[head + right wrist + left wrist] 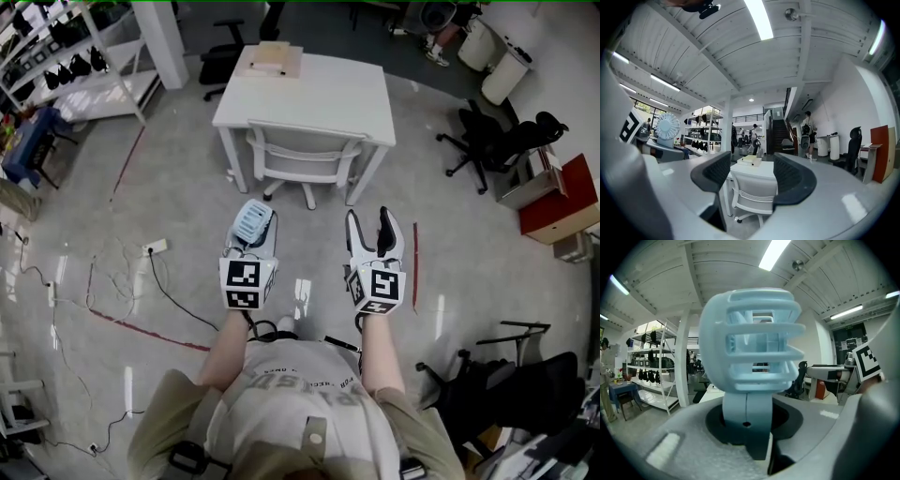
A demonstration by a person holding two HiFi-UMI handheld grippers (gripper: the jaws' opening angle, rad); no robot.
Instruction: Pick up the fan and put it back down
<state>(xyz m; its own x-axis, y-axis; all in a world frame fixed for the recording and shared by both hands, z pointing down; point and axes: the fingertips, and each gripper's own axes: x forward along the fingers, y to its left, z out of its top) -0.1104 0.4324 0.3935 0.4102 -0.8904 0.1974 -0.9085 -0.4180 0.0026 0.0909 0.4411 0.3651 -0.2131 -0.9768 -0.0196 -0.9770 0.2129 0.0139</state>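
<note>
Pinching the pale blue fan [752, 341] by its stem, with the fingers of the left gripper [747, 427] closed in from both sides and the dark pads pressed against the lower stem. Carrying the slatted round head upright just above the fingertips, the stem's foot sunk between them. Showing from the head view as a light blue grille [251, 223] right at the tips of the left gripper [255, 239], up off the grey floor [309, 239].

Holding the right gripper [752, 176] with its fingers spread wide and nothing between them. Framing, well beyond those fingertips, a white chair [752, 187] pushed in at a white table [761, 169], with a flat box [751, 160] on the top. Catching the fan off to the left of the right fingers, near but apart. Sitting side by side in the head view, right gripper [372, 234] level with the left, both pointed toward the chair.
</note>
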